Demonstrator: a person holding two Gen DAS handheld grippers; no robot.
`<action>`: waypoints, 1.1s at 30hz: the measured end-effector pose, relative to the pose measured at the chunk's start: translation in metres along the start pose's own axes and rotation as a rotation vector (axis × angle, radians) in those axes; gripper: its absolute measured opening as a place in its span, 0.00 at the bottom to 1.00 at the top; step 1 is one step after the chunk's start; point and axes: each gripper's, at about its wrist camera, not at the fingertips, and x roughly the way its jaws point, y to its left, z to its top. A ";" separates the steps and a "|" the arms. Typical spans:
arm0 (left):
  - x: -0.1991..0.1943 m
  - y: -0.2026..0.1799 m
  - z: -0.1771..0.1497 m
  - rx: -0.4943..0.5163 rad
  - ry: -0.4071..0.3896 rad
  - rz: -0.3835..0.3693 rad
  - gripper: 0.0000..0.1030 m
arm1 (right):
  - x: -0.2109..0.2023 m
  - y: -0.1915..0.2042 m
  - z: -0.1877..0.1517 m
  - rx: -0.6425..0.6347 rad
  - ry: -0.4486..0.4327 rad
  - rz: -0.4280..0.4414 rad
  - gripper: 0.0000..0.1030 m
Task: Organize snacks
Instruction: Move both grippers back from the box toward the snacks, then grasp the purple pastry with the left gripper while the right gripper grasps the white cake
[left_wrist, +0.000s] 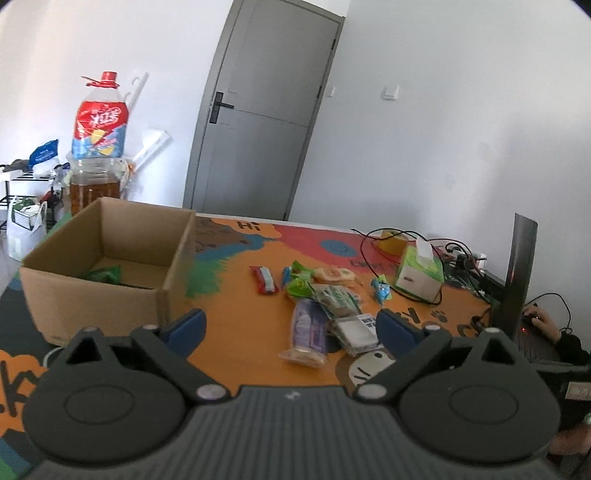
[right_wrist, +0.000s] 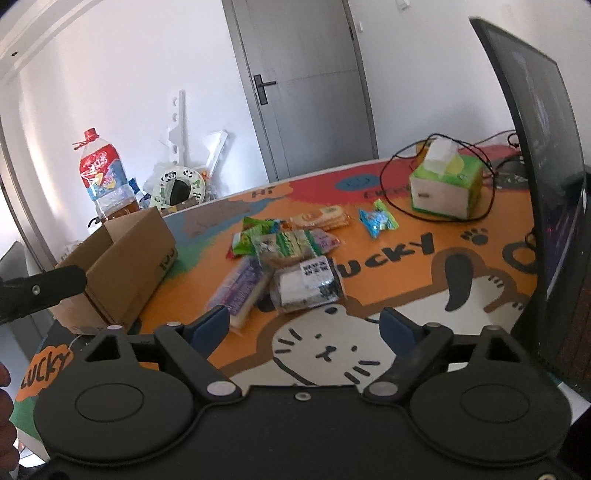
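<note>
A pile of snack packets lies mid-table on the colourful mat: a purple packet (left_wrist: 308, 326) (right_wrist: 240, 286), a black-and-white packet (left_wrist: 356, 328) (right_wrist: 308, 286), green packets (left_wrist: 301, 282) (right_wrist: 255, 234), a red bar (left_wrist: 264, 279), a cracker pack (left_wrist: 334, 275) (right_wrist: 319, 218) and a blue candy (left_wrist: 381, 290) (right_wrist: 378, 218). An open cardboard box (left_wrist: 99, 258) (right_wrist: 122, 266) stands at the left with a green packet (left_wrist: 105, 274) inside. My left gripper (left_wrist: 291, 328) is open and empty, just short of the pile. My right gripper (right_wrist: 304, 325) is open and empty, near the black-and-white packet.
A green tissue box (left_wrist: 419, 275) (right_wrist: 445, 184) with a black cable stands at the back right. A monitor (right_wrist: 543, 166) rises at the right edge. A large oil bottle (left_wrist: 96, 140) (right_wrist: 103, 177) stands behind the box. A tape roll (left_wrist: 393, 240) sits far back.
</note>
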 end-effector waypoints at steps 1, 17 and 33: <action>0.004 -0.002 0.000 0.003 0.003 0.000 0.92 | 0.001 -0.002 -0.001 -0.001 -0.002 0.003 0.83; 0.082 -0.013 -0.021 -0.026 0.109 0.012 0.70 | 0.040 -0.022 -0.003 -0.013 0.016 0.017 0.82; 0.151 -0.008 -0.032 -0.030 0.206 0.027 0.58 | 0.064 -0.032 0.000 0.021 0.030 0.021 0.76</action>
